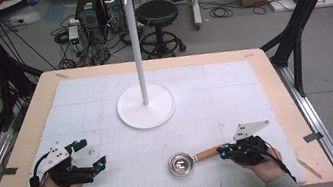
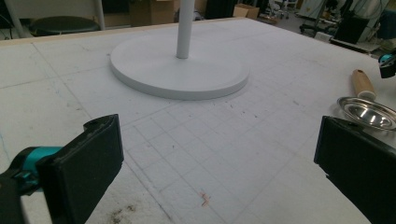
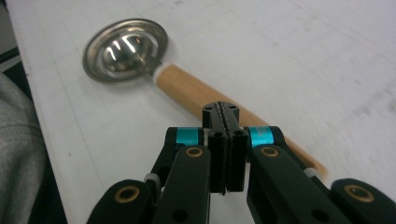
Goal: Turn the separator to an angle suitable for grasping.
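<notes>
The left gripper (image 1: 94, 154) is held with its jaws wide apart over the mat (image 1: 205, 92), nothing between them. The right gripper (image 3: 226, 122) is closed, pads together, above the ladle's (image 1: 183, 163) wooden handle (image 3: 196, 93). The ladle lies near the front edge, before the stand (image 1: 146, 104).

No text, label, brand, number or sign can be read anywhere; the white foam sheet (image 1: 199, 118) covering the table carries only a faint unmarked grid.
</notes>
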A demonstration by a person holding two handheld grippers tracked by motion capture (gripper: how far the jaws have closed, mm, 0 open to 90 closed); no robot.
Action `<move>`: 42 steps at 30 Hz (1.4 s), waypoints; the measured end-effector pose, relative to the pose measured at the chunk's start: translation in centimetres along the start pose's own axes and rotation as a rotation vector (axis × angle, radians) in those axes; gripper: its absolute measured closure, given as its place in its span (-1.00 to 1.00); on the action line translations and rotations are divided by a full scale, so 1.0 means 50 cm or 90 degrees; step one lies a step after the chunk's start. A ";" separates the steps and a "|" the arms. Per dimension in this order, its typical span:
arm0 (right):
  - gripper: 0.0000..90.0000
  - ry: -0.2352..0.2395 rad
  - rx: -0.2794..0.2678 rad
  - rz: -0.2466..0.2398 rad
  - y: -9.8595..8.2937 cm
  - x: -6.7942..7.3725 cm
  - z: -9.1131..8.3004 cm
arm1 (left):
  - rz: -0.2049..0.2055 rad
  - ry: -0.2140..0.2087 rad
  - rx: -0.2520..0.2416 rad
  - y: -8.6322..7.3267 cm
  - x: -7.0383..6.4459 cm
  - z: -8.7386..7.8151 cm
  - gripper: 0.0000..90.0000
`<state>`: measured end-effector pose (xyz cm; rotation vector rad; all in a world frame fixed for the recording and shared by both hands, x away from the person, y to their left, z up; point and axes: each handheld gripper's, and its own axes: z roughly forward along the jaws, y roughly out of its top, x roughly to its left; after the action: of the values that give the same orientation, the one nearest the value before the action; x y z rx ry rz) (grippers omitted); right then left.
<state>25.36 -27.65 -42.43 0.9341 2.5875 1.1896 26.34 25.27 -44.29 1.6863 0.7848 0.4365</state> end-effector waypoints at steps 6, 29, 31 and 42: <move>1.00 -0.018 -0.004 0.025 -0.031 -0.019 -0.016 | 0.005 -0.004 0.000 0.003 -0.004 0.005 -0.96; 1.00 -0.033 0.000 0.033 -0.032 -0.038 0.022 | 0.007 -0.008 0.005 0.004 -0.008 0.008 -0.96; 1.00 -0.035 -0.001 0.027 -0.027 -0.039 0.027 | 0.007 -0.007 0.005 0.004 -0.008 0.008 -0.96; 1.00 -0.042 -0.004 0.015 0.004 -0.049 0.062 | 0.008 -0.008 0.013 0.003 -0.010 0.006 -0.96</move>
<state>28.55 -27.04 -44.65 0.9877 2.5278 1.1517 26.22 24.72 -44.18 1.7116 0.7717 0.4273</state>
